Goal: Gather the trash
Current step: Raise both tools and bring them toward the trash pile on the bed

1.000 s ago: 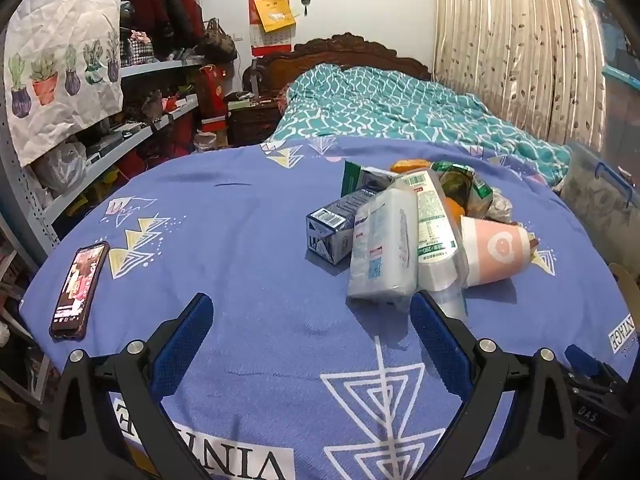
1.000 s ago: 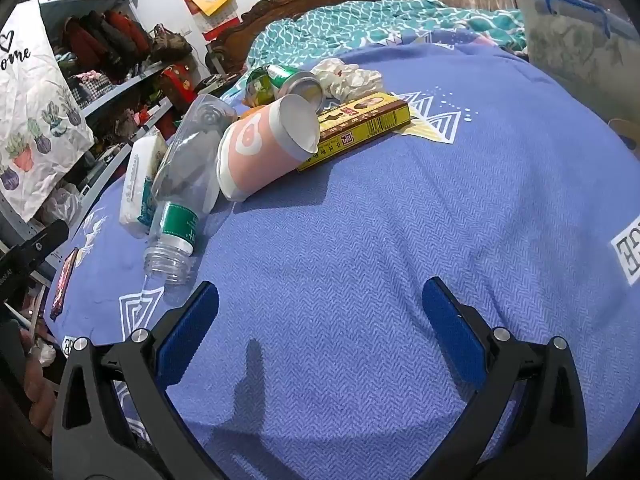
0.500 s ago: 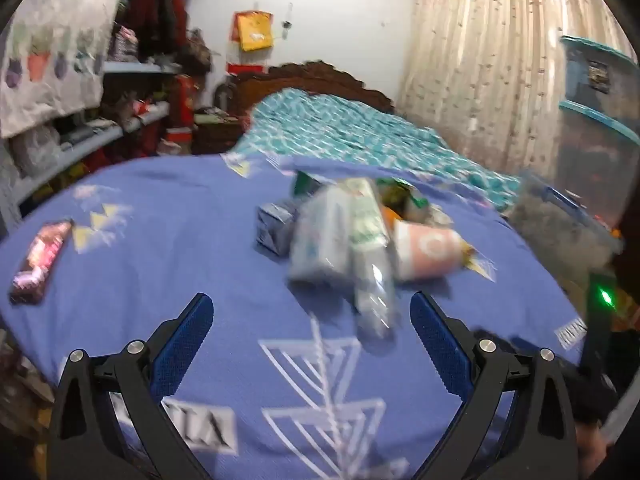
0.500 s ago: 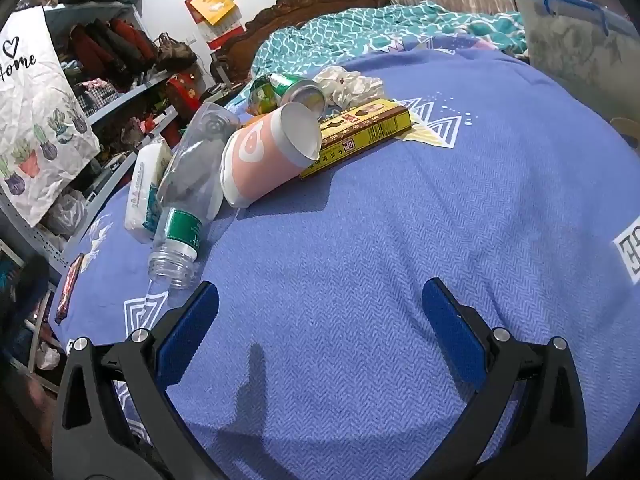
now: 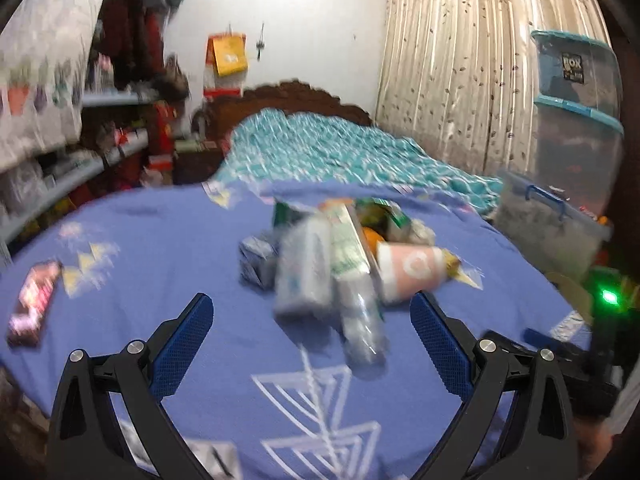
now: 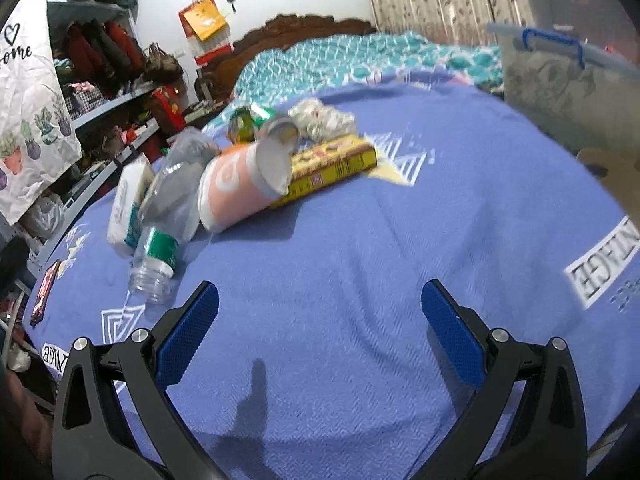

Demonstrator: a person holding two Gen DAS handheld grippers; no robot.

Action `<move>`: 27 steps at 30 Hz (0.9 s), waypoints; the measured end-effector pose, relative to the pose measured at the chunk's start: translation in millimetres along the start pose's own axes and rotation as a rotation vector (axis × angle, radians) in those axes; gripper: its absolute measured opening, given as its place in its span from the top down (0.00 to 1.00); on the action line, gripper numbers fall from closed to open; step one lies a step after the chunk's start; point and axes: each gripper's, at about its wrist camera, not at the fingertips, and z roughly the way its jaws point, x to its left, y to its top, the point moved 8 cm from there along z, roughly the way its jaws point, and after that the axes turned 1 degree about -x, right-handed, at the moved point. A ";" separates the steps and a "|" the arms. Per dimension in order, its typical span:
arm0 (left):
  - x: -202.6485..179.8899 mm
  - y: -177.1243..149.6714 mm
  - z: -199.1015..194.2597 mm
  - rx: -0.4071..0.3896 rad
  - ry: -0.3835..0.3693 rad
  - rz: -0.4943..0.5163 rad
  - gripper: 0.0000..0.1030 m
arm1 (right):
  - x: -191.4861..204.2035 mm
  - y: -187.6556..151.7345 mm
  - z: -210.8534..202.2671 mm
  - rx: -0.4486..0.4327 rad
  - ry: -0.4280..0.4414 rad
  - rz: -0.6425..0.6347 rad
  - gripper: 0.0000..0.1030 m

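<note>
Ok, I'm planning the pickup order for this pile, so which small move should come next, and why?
Probably ease the open left tool forward onto the clear plastic bottle with the green label. Both tools are empty, and that bottle lies nearest, its neck pointing at the left tool, in front of the pink paper cup. The right tool hangs open over bare blue cloth, farther from the pile.

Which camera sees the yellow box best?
The right wrist view: the yellow box lies sharp and nearly whole beside the pink cup. In the blurred left wrist view, the cup hides nearly all of it.
</note>
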 end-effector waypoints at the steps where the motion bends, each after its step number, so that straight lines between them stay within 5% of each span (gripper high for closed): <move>1: -0.4 7.0 -1.9 -0.022 0.016 0.030 0.08 | 1.8 2.5 -1.9 -0.015 0.000 -0.010 0.03; 5: 1.9 33.3 -7.4 -0.101 0.067 0.117 0.08 | 10.1 9.9 -10.2 -0.067 0.002 -0.054 0.03; 12: 18.1 62.4 -7.4 -0.199 0.133 0.094 0.08 | 20.6 23.5 -25.5 -0.147 0.009 -0.116 0.03; 17: 36.0 65.0 -13.3 -0.263 0.268 0.112 0.08 | 28.6 26.9 -24.1 -0.159 0.014 -0.159 0.04; 22: 37.2 70.7 -39.0 -0.435 0.451 0.220 0.08 | 37.3 38.6 -25.5 -0.200 0.011 -0.192 0.04; 27: 40.1 73.7 -52.1 -0.517 0.515 0.214 0.08 | 45.8 36.6 -20.5 -0.190 0.016 -0.212 0.04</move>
